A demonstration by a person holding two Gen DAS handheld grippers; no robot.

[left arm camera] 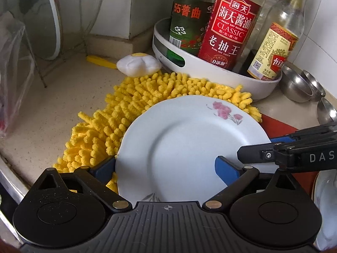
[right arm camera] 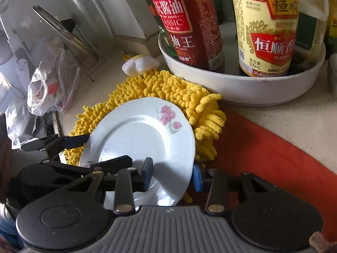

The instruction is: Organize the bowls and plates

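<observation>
A white plate (left arm camera: 179,139) with pink flowers lies partly on a yellow chenille mat (left arm camera: 126,109). My left gripper (left arm camera: 165,168) is open wide across the plate's left side, one blue pad outside the left rim and the other over the plate's well. My right gripper (right arm camera: 173,177) straddles the plate's (right arm camera: 137,130) right rim. Its dark finger hovers over the plate and throws a shadow on it, and its blue pad sits just outside the rim. I see no firm pinch. In the left wrist view the right gripper (left arm camera: 263,147) reaches in from the right.
A white round tray (left arm camera: 210,71) of sauce bottles stands just behind the mat. Steel bowls (left arm camera: 299,84) sit at the right, and another white dish (left arm camera: 324,200) lies at the lower right on a red mat (right arm camera: 263,151). A plastic bag (right arm camera: 48,88) and a glass lid on a rack (left arm camera: 42,21) are at the left.
</observation>
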